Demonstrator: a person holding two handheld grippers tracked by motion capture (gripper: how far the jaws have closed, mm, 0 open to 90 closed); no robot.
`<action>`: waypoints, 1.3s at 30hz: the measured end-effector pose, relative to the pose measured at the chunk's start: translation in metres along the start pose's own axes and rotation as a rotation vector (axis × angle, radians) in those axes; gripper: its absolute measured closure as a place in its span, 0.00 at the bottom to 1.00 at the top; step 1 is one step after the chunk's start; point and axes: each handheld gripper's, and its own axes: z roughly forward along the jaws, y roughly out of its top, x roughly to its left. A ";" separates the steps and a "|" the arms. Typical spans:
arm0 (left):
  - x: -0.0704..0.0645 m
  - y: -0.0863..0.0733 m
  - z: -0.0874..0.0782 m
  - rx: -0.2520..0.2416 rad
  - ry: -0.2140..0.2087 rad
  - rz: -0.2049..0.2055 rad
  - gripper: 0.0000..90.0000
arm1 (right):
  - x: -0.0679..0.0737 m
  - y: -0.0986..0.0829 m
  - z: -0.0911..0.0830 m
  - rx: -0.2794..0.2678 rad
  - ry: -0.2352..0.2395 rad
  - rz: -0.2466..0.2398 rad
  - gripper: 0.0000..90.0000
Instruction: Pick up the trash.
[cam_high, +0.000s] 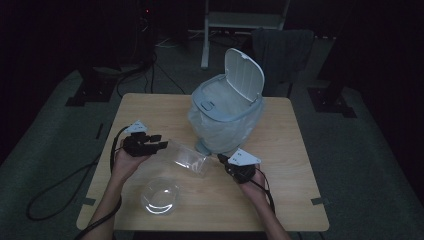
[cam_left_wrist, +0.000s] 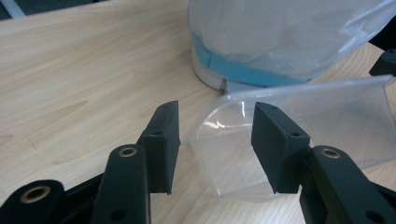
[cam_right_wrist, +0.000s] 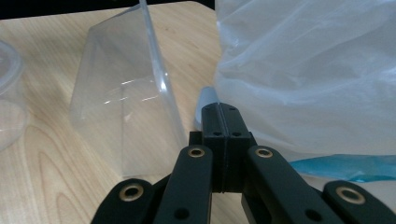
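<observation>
The left gripper (cam_left_wrist: 215, 144) spreads its jaws wide around the clear rectangular plastic tub's (cam_left_wrist: 299, 135) rim, ready to grasp it. The right gripper (cam_right_wrist: 222, 121), jaws closed on nothing, waits beside the tub.

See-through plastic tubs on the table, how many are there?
2. A rectangular clear tub lies on its side between the grippers, before the bin; a round clear bowl sits nearer the person.

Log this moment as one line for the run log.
left gripper: open, jaws astride clear container edge | right gripper: shut, empty, beside bagged bin | clear bowl: on table, untouched
</observation>
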 end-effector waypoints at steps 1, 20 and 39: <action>0.000 -0.001 0.001 0.002 -0.003 -0.001 0.59 | 0.000 -0.001 0.000 0.001 0.012 0.005 1.00; -0.002 0.004 0.027 0.061 -0.108 -0.003 0.55 | 0.002 -0.003 0.022 0.042 0.227 -0.082 0.80; 0.002 0.012 0.009 -0.019 -0.077 -0.016 0.56 | 0.009 0.008 0.015 0.026 0.080 -0.089 0.97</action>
